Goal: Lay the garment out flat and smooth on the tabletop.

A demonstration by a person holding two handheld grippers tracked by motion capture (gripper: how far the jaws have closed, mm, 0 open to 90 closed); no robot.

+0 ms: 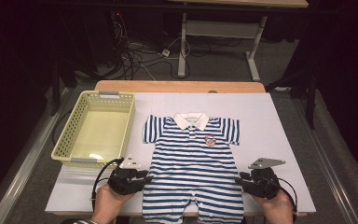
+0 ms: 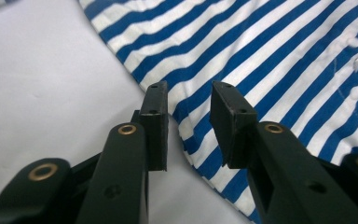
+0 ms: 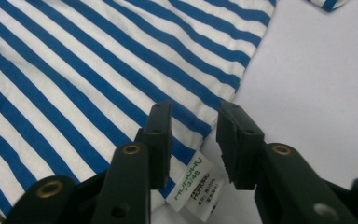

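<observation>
Now poised at both flanks of the striped romper, spread flat on the white bench, collar away from the person, long axis running from near edge to far. Left claw just beside the garment's left side seam, jaws parted, hem edge lying between them but not pinched. Right claw mirrored at the right seam, jaws likewise apart, straddling the edge near the care label, nothing pressed. Each side equally near its own hand. Yellow basket stands to the far left, apart from the cloth; nothing blocking.
</observation>
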